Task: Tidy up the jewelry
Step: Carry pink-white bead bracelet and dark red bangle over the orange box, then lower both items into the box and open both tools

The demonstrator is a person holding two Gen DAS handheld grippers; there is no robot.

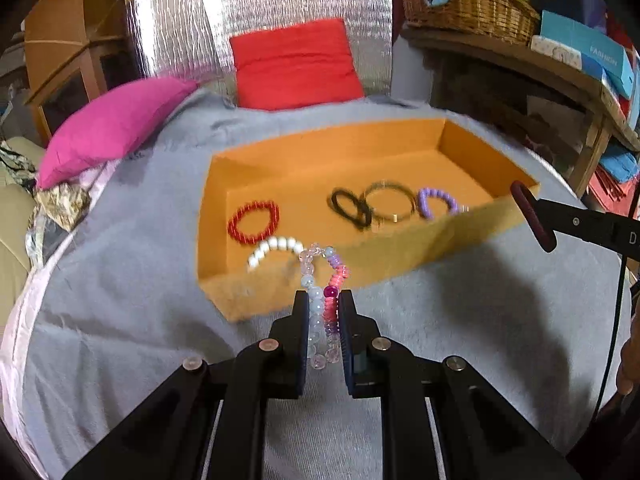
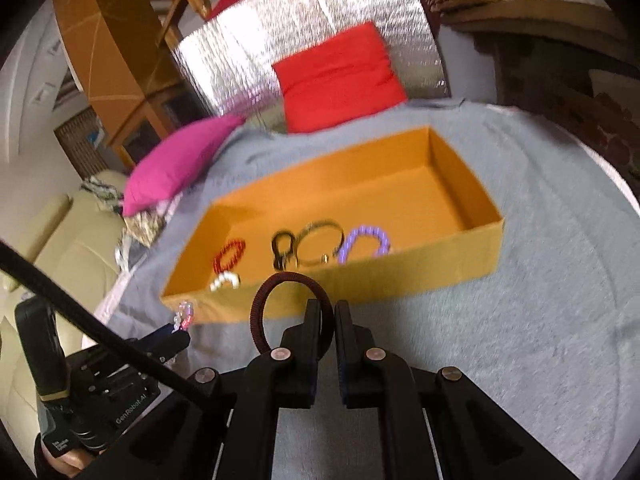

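An orange box [image 1: 400,258] [image 2: 460,264] lies on the grey cloth. Inside are a red bead bracelet [image 1: 253,222] [image 2: 229,256], a white bead bracelet [image 1: 272,250] [image 2: 225,280], a black band [image 1: 352,208] [image 2: 283,249], a thin metal bangle [image 1: 390,202] [image 2: 322,242] and a purple bead bracelet [image 1: 438,202] [image 2: 364,244]. My left gripper [image 1: 323,300] [image 2: 180,328] is shut on a clear, pink and purple bead bracelet [image 1: 325,280] just before the box's near wall. My right gripper [image 2: 327,312] [image 1: 536,216] is shut on a dark maroon ring band [image 2: 272,304] [image 1: 534,218] in front of the box.
A pink cushion [image 1: 112,128] [image 2: 180,160] and a red cushion [image 1: 296,64] [image 2: 340,76] lie at the cloth's far edge before a silver foil panel [image 1: 260,12]. A wicker basket [image 1: 468,0] and boxes sit on a wooden shelf [image 1: 520,64] at right. A beige sofa [image 2: 60,240] is at left.
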